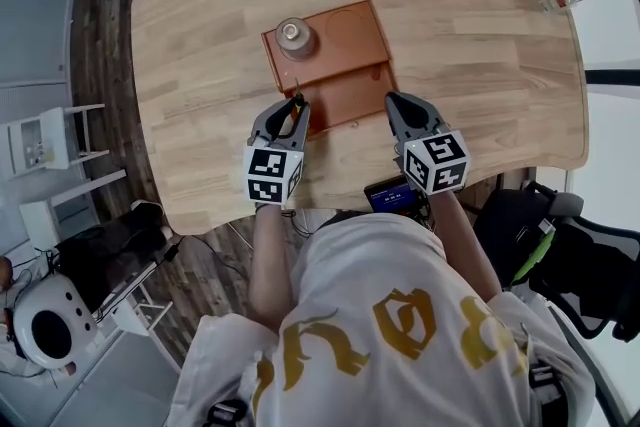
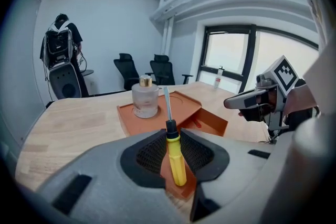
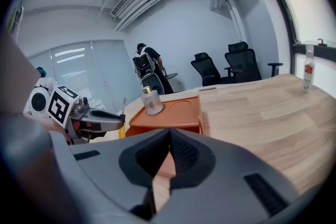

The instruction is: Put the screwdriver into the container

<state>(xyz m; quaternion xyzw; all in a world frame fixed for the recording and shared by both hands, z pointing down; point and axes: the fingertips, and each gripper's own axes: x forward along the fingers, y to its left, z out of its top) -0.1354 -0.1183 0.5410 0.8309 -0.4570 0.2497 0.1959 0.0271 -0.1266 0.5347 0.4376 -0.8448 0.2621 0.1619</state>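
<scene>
Head view: the left gripper (image 1: 296, 105) hovers at the near edge of the orange container (image 1: 345, 80); the right gripper (image 1: 393, 101) sits just right of it.

Left gripper view: the jaws clamp the handle of the yellow screwdriver (image 2: 176, 157), its shaft pointing far. It is best lowered flat into the container's open near compartment before release.

Right gripper view: the jaws are pressed together and hold nothing.
</scene>
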